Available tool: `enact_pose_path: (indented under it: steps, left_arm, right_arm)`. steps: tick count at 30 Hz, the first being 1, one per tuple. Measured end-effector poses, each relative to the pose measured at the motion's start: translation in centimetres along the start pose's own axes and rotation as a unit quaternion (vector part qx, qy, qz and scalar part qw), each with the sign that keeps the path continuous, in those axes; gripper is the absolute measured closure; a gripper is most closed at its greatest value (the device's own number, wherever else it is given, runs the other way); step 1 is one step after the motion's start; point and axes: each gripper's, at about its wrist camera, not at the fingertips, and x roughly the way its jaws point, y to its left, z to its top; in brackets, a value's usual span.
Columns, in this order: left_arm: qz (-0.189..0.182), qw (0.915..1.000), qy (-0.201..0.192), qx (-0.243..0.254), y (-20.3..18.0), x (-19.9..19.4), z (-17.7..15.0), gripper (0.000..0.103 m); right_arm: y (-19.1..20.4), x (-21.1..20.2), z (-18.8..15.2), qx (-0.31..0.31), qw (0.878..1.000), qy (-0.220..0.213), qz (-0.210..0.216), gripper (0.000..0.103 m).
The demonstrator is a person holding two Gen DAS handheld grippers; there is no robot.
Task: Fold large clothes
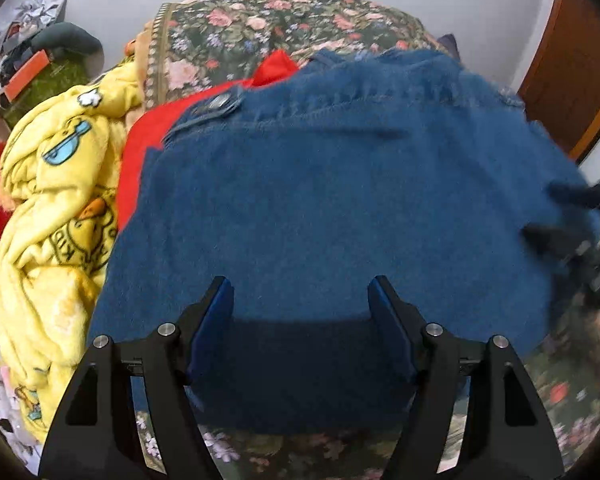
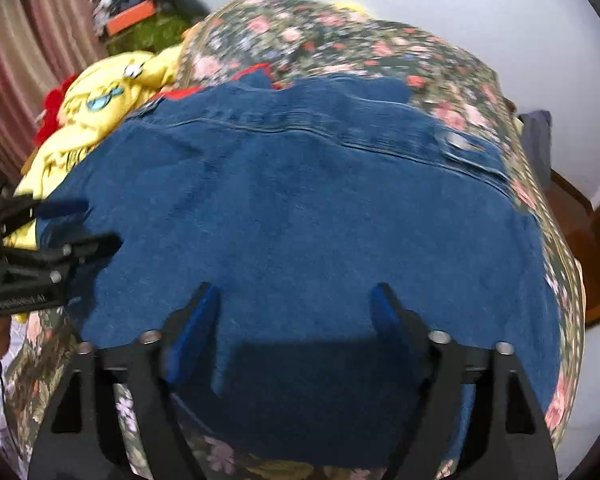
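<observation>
On the bed (image 1: 228, 28), a blue denim garment (image 1: 320, 200) lies spread flat, beside a yellow blanket (image 1: 56, 208) on the left. Left gripper (image 1: 300, 292) and right gripper (image 2: 296, 300) hover over the near hem, fingers wide apart, holding nothing. Pinch both near corners evenly, then lift together toward the far edge.

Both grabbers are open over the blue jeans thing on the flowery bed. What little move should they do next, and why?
Probably lower both and pinch the near hem. The left gripper and right gripper hover open, holding nothing, above the denim garment, which lies spread fairly flat on the floral bedspread. Its near edge sits just beneath the fingers, so gripping there would likely let them fold it away toward the waistband.
</observation>
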Motion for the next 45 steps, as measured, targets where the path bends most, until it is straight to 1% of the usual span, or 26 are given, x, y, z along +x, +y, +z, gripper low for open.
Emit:
enact_pose_path:
  steps: [1,3,5,6,7,8,11,13,16,18,20,25,27,28,30,32,33,34,35,38,39,41,43,45]
  left_arm:
    - [0.004,1.0,-0.004,-0.006,0.6,0.0,-0.5,0.026]
    - [0.016,0.9996,-0.013,-0.021,2.0,-0.2,-1.3,0.023]
    - [0.045,0.9985,-0.015,-0.027,3.5,-0.3,-2.1,0.023]
    - [0.041,0.9986,-0.016,-0.03,4.1,-0.4,-2.3,0.023]
    - [0.026,0.9988,-0.017,-0.037,4.7,-0.6,-2.7,0.023]
    - [0.027,0.9985,-0.018,-0.043,5.2,-0.8,-2.9,0.023]
    - [0.077,0.9956,-0.032,-0.041,6.0,-1.6,-3.7,0.02]
    - [0.091,0.9942,-0.034,-0.046,6.7,-1.9,-4.1,0.019]
    - [0.085,0.9933,-0.033,-0.071,8.1,-2.2,-4.9,0.016]
    - [0.102,0.9912,-0.034,-0.078,8.6,-2.6,-5.4,0.015]
    - [0.111,0.9898,-0.036,-0.081,8.8,-3.0,-5.7,0.015]
    - [0.11,0.9854,-0.038,-0.125,9.7,-4.1,-6.1,0.015]
    - [0.085,0.984,-0.042,-0.151,10.2,-4.6,-6.3,0.015]
    - [0.059,0.9828,-0.041,-0.17,10.5,-4.7,-6.5,0.015]
    - [0.005,0.9777,-0.035,-0.207,11.0,-4.6,-7.0,0.015]
    - [-0.062,0.9662,-0.025,-0.249,11.3,-4.0,-7.8,0.015]
    - [-0.085,0.9611,-0.019,-0.262,11.2,-3.6,-8.0,0.015]
    - [-0.114,0.9539,-0.011,-0.277,11.2,-3.0,-8.3,0.016]
    - [-0.136,0.9478,-0.004,-0.289,11.1,-2.4,-8.5,0.016]
    - [-0.174,0.933,0.012,-0.315,10.6,-0.7,-8.8,0.018]
    - [-0.184,0.9287,0.014,-0.321,10.4,-0.3,-8.8,0.018]
    - [-0.224,0.9138,0.017,-0.338,10.1,0.7,-8.6,0.02]
    - [-0.251,0.9032,0.019,-0.348,9.7,1.5,-8.1,0.022]
    - [-0.253,0.9023,0.014,-0.349,9.4,1.9,-7.3,0.022]
  right_arm:
    - [-0.8,-0.3,-0.3,0.012,1.0,-0.002,-0.012,0.02]
    - [-1.9,-0.6,-0.8,0.019,0.999,0.004,-0.034,0.02]
    - [-3.5,-1.1,-1.7,0.026,0.998,0.0,-0.05,0.02]
    - [-4.0,-1.4,-1.9,0.031,0.998,-0.004,-0.052,0.019]
    - [-4.6,-1.7,-2.2,0.04,0.998,-0.008,-0.049,0.019]
    - [-5.6,-2.1,-2.5,0.055,0.997,-0.011,-0.055,0.019]
    - [-7.2,-2.9,-3.3,0.075,0.994,-0.012,-0.081,0.018]
    - [-8.1,-3.5,-3.9,0.085,0.992,-0.017,-0.094,0.018]
    - [-9.0,-4.4,-4.8,0.099,0.99,-0.022,-0.1,0.017]
    - [-9.4,-4.7,-4.9,0.108,0.99,-0.023,-0.09,0.017]
    - [-9.6,-5.0,-5.0,0.123,0.989,-0.021,-0.084,0.017]
    - [-9.0,-5.7,-4.8,0.129,0.988,-0.028,-0.082,0.017]
    - [-8.6,-6.1,-4.7,0.121,0.989,-0.037,-0.081,0.017]
    - [-8.0,-6.3,-4.5,0.112,0.99,-0.042,-0.079,0.017]
    - [-7.1,-6.4,-4.3,0.098,0.991,-0.051,-0.072,0.017]
    - [-6.0,-6.2,-4.0,0.084,0.993,-0.056,-0.067,0.017]
    - [-5.6,-5.9,-3.9,0.078,0.993,-0.055,-0.065,0.017]
    - [-5.2,-5.5,-3.8,0.071,0.994,-0.051,-0.062,0.017]
    - [-4.7,-4.8,-3.7,0.065,0.995,-0.044,-0.059,0.017]
    - [-3.9,-3.1,-3.8,0.056,0.997,-0.021,-0.055,0.017]
    - [-3.8,-3.0,-3.9,0.054,0.996,-0.024,-0.062,0.017]
    - [-3.5,-3.0,-4.0,0.049,0.996,-0.035,-0.069,0.017]
    - [-3.6,-3.0,-4.0,0.051,0.996,-0.034,-0.065,0.016]
    - [-3.8,-3.1,-3.9,0.056,0.996,-0.032,-0.06,0.015]
